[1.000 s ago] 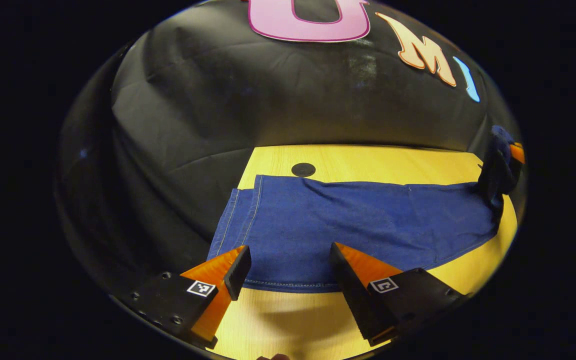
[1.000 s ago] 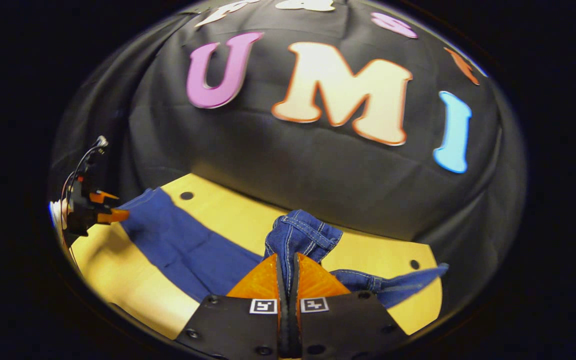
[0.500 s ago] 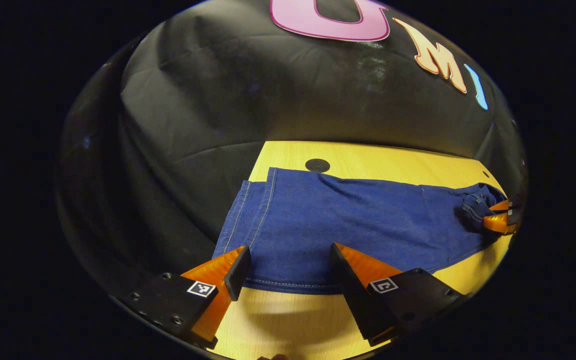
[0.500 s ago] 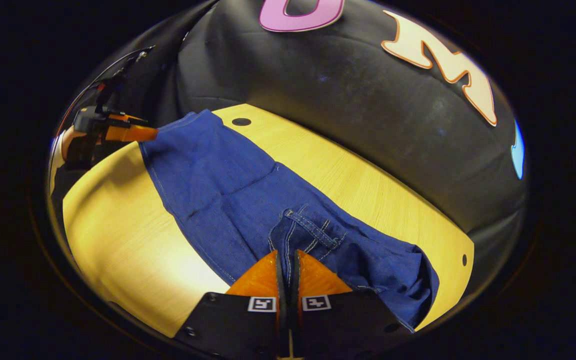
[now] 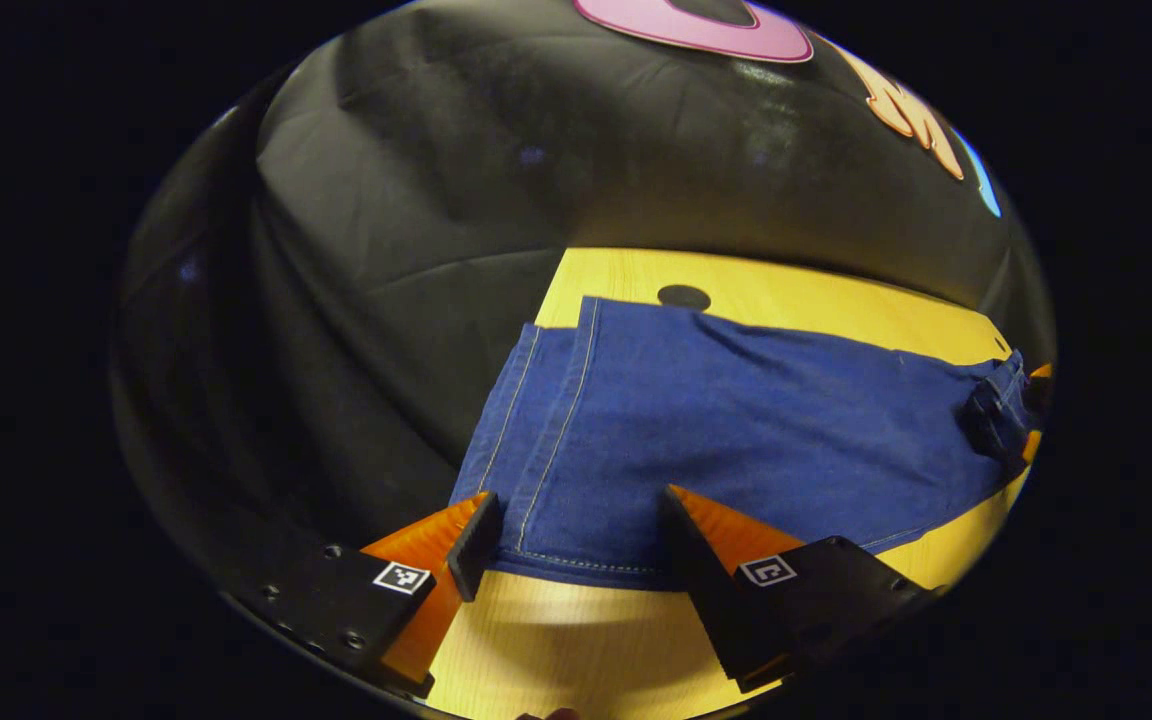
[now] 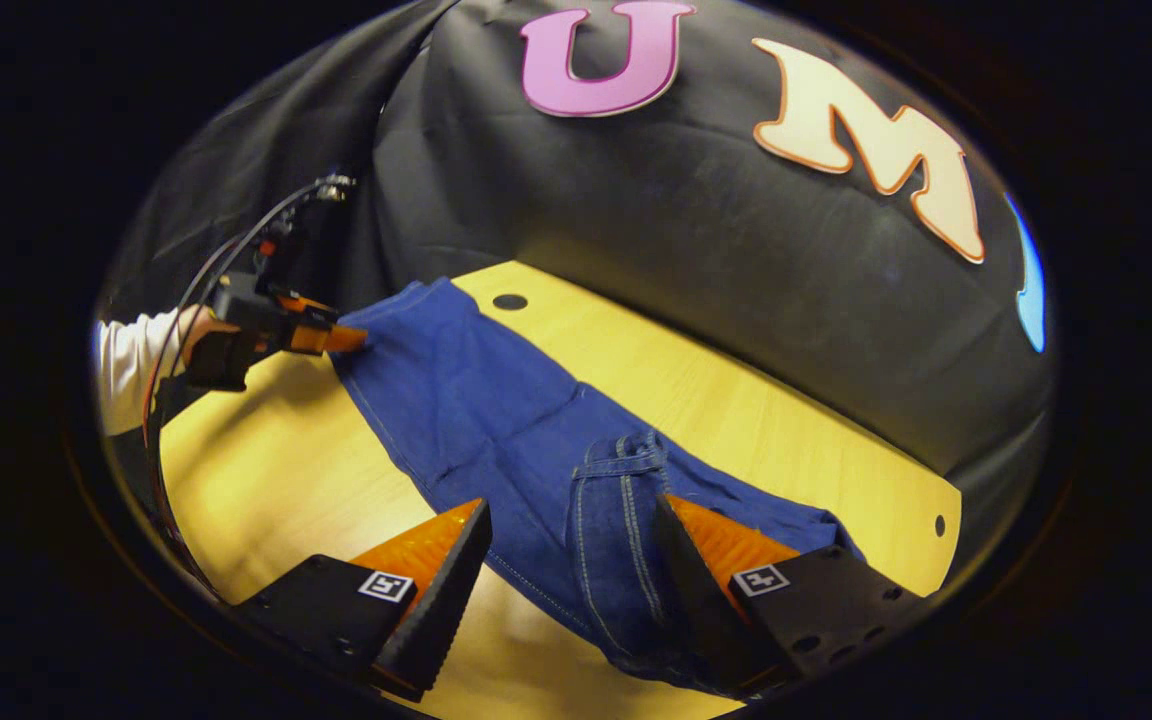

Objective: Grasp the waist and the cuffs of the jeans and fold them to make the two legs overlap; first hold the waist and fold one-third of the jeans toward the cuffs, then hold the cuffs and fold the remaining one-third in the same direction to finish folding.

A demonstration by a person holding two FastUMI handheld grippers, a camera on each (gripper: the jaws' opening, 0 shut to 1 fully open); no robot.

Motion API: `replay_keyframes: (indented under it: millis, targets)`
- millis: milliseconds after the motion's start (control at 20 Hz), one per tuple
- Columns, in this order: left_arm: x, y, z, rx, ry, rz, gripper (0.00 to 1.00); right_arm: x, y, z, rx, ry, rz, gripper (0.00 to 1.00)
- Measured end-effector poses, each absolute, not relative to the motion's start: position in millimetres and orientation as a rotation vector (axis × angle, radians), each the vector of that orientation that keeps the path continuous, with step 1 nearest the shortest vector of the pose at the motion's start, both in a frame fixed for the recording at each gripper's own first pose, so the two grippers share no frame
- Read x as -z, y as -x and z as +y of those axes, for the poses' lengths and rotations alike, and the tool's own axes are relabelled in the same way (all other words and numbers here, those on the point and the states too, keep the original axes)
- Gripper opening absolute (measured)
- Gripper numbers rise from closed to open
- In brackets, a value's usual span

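Note:
Blue jeans [image 5: 736, 430] lie lengthwise on the yellow wooden table [image 5: 556, 640]. Their cuff end, with a stitched hem, lies between the tips of my left gripper [image 5: 576, 535], which is open and holds nothing. In the right gripper view, the waist part [image 6: 626, 480] with its seams and belt loop rests flat on the jeans [image 6: 476, 400]. My right gripper [image 6: 571, 560] is open just above it, a finger on each side. The left gripper [image 6: 311, 335] shows at the far cuff end, and the right gripper [image 5: 1031, 400] shows at the far waist end.
A hand [image 6: 201, 350] in a white sleeve [image 6: 131, 365] holds the left gripper, with cables trailing. The table [image 6: 266, 470] has small round holes [image 5: 684, 296] [image 6: 509, 301] near its back edge. Black cloth walls close in behind and at the left.
My right gripper lowered the waist onto the jeans, then opened and let it go. My left gripper stayed open and shifted slightly along the cuff hem.

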State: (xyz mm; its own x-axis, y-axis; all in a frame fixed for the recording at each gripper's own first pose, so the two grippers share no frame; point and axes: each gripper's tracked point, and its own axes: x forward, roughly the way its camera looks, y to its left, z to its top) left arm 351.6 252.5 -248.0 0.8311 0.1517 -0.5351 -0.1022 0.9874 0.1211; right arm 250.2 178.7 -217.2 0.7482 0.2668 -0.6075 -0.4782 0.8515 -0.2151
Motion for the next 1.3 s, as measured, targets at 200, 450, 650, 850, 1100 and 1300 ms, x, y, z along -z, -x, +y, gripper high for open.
replay_keyframes:
  millis: [200, 450, 650, 850, 1100, 1300]
  targets:
    - [249.1, -350.4, 249.3, -0.124, -0.039, 0.555, 0.98, 168.0, -245.3, 145.7, -0.311, 0.337, 0.539, 1.0]
    - [249.8, -349.7, 238.0, -0.104, -0.004, 0.499, 0.83, 126.6, -231.3, 98.8, -0.153, 0.25, 0.503, 1.0]
    - [249.2, -356.7, 216.9, -0.08, 0.018, 0.458, 0.37, 113.1, -216.1, 67.6, -0.06, 0.199, 0.496, 1.0]
    - [246.0, -363.3, 216.0, -0.106, 0.015, 0.449, 0.02, 107.4, -198.1, 43.3, 0.002, 0.174, 0.501, 1.0]
    - [228.5, -361.5, 213.2, -0.116, 0.103, 0.468, 0.0, 98.5, -170.5, 1.7, 0.086, 0.155, 0.507, 0.99]
    - [171.7, -361.3, 190.5, -0.082, 0.22, 0.355, 0.0, 89.5, -153.3, -34.9, 0.135, 0.14, 0.498, 1.0]
